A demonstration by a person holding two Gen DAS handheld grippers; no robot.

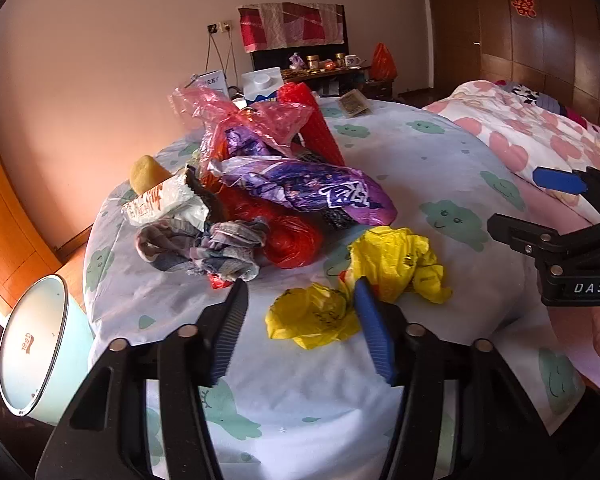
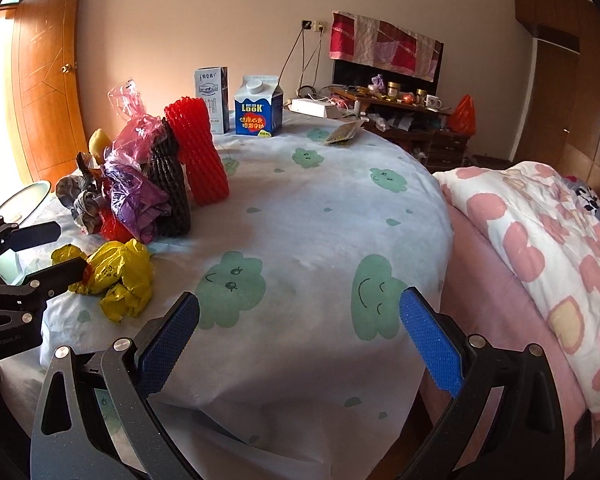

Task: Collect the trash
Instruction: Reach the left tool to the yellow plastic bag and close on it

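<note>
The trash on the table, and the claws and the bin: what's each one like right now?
left gripper: open, yellow bag between its fingers, not pinched.
right gripper: open, empty.
yellow bag: crumpled.
red foam net: standing upright.
blue milk carton: upright, cap on.
white carton: upright.
purple wrapper: crumpled in the pile.
bin: on the floor beside the table.

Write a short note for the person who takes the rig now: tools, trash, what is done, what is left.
Left tool: open, empty, right at the yellow bag on the table.
Right tool: open, empty, over bare tablecloth.
Trash pile sits behind the yellow bag; two cartons stand at the far edge.
Bin stands on the floor left of the table.
Done: nothing collected that I can see.
Left: all of it.
</note>
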